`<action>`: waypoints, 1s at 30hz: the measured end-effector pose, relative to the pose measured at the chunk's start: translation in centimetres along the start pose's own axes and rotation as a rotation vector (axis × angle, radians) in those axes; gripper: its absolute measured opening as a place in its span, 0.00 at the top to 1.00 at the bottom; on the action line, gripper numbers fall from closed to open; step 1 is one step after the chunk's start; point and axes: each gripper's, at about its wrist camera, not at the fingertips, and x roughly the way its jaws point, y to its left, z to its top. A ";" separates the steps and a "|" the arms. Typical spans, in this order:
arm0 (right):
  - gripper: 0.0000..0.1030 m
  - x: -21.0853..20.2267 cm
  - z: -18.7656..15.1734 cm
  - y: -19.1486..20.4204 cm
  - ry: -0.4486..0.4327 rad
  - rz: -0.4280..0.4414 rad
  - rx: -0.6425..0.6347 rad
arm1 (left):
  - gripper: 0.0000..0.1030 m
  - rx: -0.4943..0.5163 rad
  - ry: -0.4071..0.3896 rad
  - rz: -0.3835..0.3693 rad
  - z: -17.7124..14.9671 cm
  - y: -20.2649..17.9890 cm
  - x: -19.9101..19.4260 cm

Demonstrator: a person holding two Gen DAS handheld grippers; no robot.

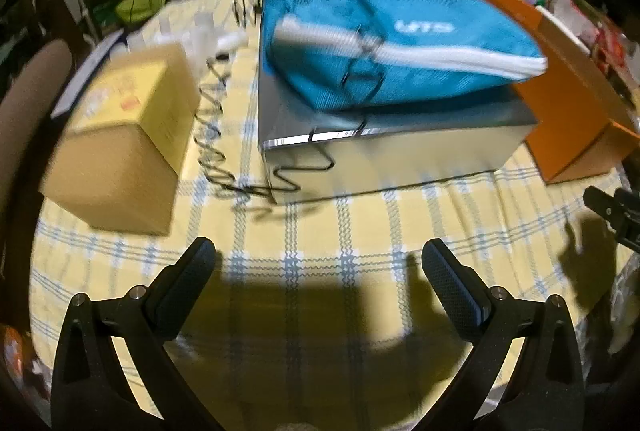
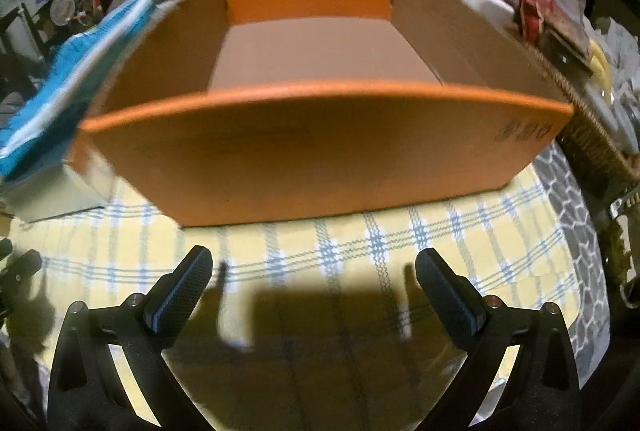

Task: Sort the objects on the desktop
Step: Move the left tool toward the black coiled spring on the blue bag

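Note:
A blue pouch (image 1: 384, 43) with a white zip band lies on a silver box (image 1: 384, 151) in the middle of the left wrist view. Left of it stands a tan cardboard box (image 1: 120, 147), with a black coiled cable (image 1: 216, 135) between them. My left gripper (image 1: 318, 263) hovers open over the yellow checked cloth (image 1: 320, 231), short of these things. In the right wrist view an open orange box (image 2: 320, 147) fills the middle, its brown inside showing nothing. My right gripper (image 2: 314, 267) is open just in front of its near wall. The blue pouch (image 2: 68, 79) shows at that view's left.
The orange box (image 1: 576, 111) stands right of the silver box. A woven basket (image 2: 592, 135) with packets and clutter sits at the right edge. Clear plastic items (image 1: 200, 35) lie behind the tan box. A sofa stands beyond the table. The other gripper's tip (image 1: 616, 211) shows at right.

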 end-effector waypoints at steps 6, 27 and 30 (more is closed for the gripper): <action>0.01 -2.6 0.8 1.1 -0.051 0.049 -0.085 | 0.00 0.043 -0.057 -0.027 0.6 0.3 -2.7; 0.01 -6.1 2.7 2.7 -0.122 0.353 -0.001 | 0.07 0.201 -0.083 -0.324 5.2 2.8 -3.5; 0.01 -6.1 2.7 3.0 -0.113 0.358 0.002 | 0.20 0.192 -0.083 -0.338 5.5 2.4 -3.1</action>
